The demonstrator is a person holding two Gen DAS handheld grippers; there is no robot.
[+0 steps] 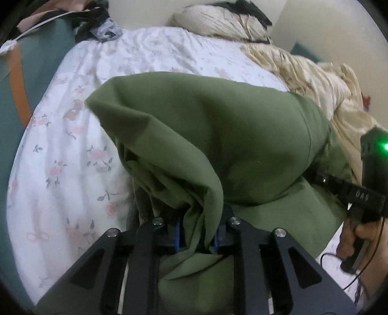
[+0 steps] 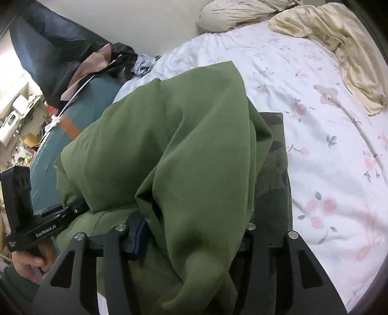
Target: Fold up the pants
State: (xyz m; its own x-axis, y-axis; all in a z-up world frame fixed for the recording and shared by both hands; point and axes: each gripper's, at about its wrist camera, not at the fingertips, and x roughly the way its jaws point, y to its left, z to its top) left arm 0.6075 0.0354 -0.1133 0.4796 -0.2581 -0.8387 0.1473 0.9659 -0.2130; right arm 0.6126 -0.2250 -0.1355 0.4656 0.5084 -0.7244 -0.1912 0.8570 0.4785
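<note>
The olive green pants (image 1: 213,135) hang in a bunched fold over the bed, lifted by both grippers. My left gripper (image 1: 197,236) is shut on a gathered edge of the pants, its blue pads pinching the cloth. My right gripper (image 2: 191,232) is shut on another part of the pants (image 2: 174,150), which drape over its fingers and hide the right one. The right gripper's body (image 1: 351,193) shows at the right in the left wrist view, the left gripper's body (image 2: 31,232) at the lower left in the right wrist view.
A bed with a white floral sheet (image 1: 72,150) lies under the pants. A crumpled cream blanket (image 1: 315,80) and a pillow (image 2: 232,14) lie at its far side. A dark camouflage garment (image 2: 274,174) lies under the pants. A teal bed edge (image 2: 97,101) carries dark clothes.
</note>
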